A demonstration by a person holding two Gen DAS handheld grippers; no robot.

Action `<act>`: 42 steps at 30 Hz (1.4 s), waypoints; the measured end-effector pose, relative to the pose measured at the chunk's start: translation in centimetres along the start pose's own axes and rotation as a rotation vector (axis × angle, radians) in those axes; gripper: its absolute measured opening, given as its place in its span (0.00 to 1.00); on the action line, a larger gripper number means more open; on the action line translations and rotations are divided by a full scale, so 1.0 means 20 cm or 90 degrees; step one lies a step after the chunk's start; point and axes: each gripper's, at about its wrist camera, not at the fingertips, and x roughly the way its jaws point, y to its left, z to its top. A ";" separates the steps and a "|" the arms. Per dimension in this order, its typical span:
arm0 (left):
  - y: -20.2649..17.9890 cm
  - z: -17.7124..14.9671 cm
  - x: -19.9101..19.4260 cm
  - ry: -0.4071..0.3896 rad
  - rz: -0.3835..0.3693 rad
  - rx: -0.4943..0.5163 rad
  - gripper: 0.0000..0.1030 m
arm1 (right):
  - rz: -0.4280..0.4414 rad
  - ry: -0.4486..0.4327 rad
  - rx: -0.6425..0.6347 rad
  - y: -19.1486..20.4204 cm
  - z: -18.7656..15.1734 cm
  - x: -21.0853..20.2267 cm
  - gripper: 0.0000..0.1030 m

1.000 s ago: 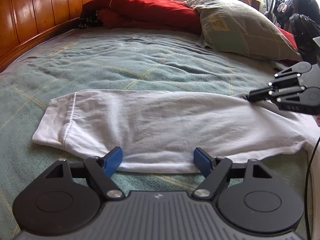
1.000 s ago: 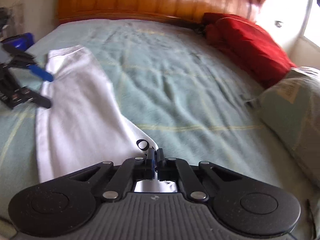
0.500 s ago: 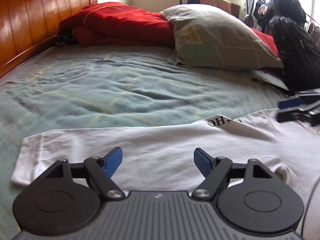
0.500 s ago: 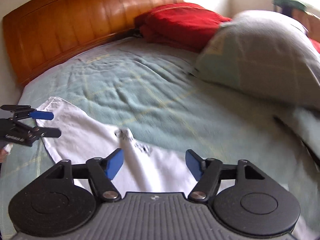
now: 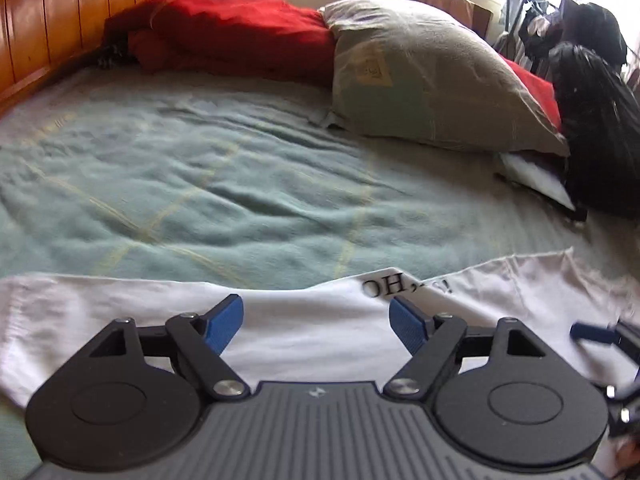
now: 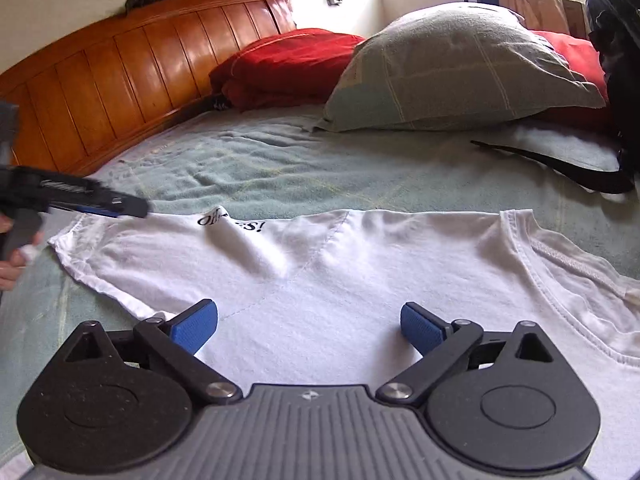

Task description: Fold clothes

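- White cotton T-shirt lies spread along the near edge of the bed, on the pale green blanket, with its stitched neckline toward the right side and a hem corner toward the left
- It looks narrowed lengthways: one long side appears turned in over the body, with a slanting seam crossing the cloth, so it may be part-folded, though the layers cannot be counted from here
- Black print peeks out at the far fold edge; "OH," reads clearly in the left wrist view, the rest is creased and only an "S!" shows
- Left gripper hovers low over the shirt's left stretch, its blue pads wide apart and holding nothing
- Right gripper hangs over the middle of the shirt, its pads also spread, no cloth between them
- Both sit low and along the shirt's near side, a fair stance for pinching an edge or smoothing the cloth; which comes next I cannot judge
- Grey-green checked pillow and red folded blanket rest toward the far corner by the wooden headboard, well apart from the shirt
- The pillow carries a small yellowish label, too blurred to read
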 end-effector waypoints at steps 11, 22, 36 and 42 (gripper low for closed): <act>-0.12 -0.01 0.00 0.006 0.009 0.019 0.78 | 0.040 -0.012 0.018 -0.05 -0.02 -0.02 1.00; -0.24 0.12 0.08 0.009 0.005 -0.004 0.77 | 0.024 -0.019 0.019 -0.06 0.02 -0.09 1.00; -0.54 0.12 0.37 0.134 -0.186 -0.087 0.87 | 0.005 -0.045 0.048 -0.20 0.13 -0.25 1.00; -0.63 0.19 0.37 0.094 -0.152 -0.062 0.87 | -0.007 -0.037 0.052 -0.22 0.13 -0.24 1.00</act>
